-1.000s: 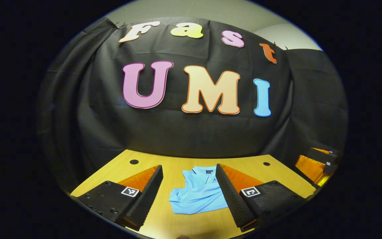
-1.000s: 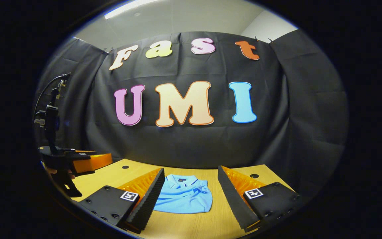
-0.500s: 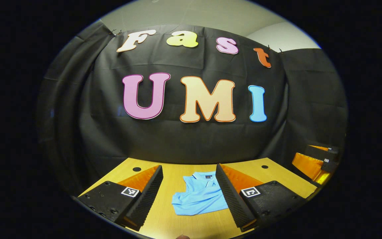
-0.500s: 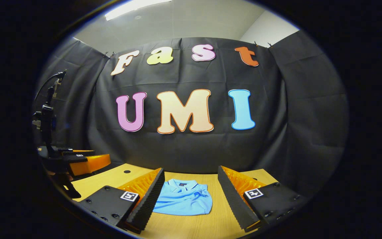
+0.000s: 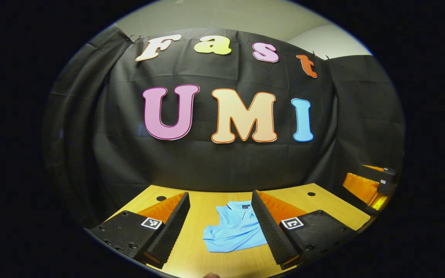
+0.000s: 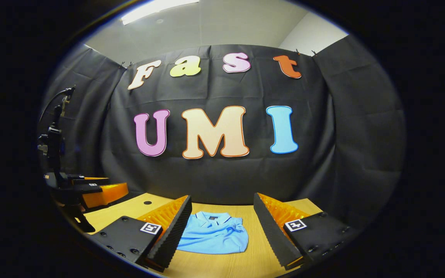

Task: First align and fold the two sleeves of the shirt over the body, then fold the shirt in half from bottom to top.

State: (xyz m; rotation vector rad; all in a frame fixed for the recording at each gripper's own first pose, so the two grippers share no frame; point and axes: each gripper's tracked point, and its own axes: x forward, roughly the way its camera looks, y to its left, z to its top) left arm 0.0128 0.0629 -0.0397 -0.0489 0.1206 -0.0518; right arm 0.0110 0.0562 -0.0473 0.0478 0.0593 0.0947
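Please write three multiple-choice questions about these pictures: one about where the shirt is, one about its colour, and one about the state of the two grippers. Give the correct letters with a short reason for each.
1. Where does the folded short-sleeved polo shirt lie?
A. On the light wooden table
B. Hanging on the booth's wall
C. Held in the air by a gripper

2. What colour is the shirt?
A. Red
B. Light blue
C. White

3. In what state are the left gripper and the right gripper?
A. Both shut on the shirt
B. One shut on the shirt, one open
C. Both open, holding nothing

Answers:
1 A: the shirt rests flat on the tabletop, collar towards the wall.
2 B: the fabric is light blue in the left gripper view and the right gripper view.
3 C: each gripper's jaws stand wide apart, raised off the shirt, with the cloth visible between them.
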